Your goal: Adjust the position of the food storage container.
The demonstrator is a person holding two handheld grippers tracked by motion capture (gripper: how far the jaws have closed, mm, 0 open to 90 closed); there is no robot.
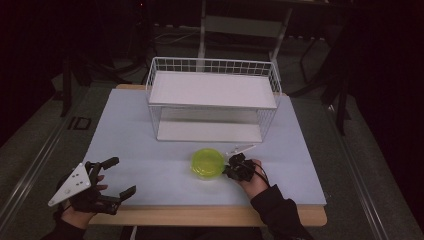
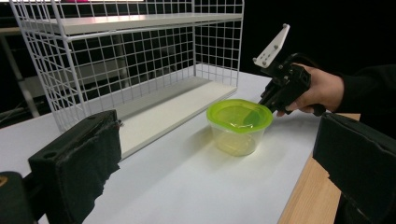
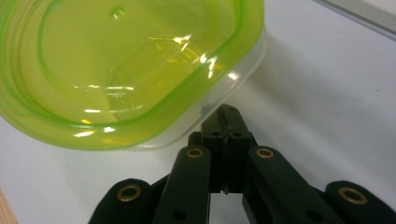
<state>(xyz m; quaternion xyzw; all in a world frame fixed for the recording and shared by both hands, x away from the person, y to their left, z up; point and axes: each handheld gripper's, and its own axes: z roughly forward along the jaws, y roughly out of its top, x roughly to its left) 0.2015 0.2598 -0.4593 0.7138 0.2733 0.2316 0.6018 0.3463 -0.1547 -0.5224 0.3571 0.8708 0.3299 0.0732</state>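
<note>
The container (image 1: 208, 163), a clear tub with a green lid (image 3: 126, 65), stands upright on the white table (image 1: 150, 170), near the front edge and slightly right of centre. Seen from the container in the high view, the right gripper (image 1: 231, 169) lies at 3 o'clock, just beside it. In the right gripper view its jaws are pressed together with nothing between them, and their tips sit against or just short of the container's side wall below the lid rim; contact cannot be confirmed. The person's right hand (image 1: 255, 181) holds this gripper at 4 o'clock from the container.

The left gripper (image 1: 122, 176) lies at 8 o'clock from the container, well apart from it, near the table's front left corner. Its jaws stand wide apart and hold nothing.

The wire shelf rack (image 1: 212, 100) stands at 12 o'clock, farther back on the table, apart from the container.
</note>
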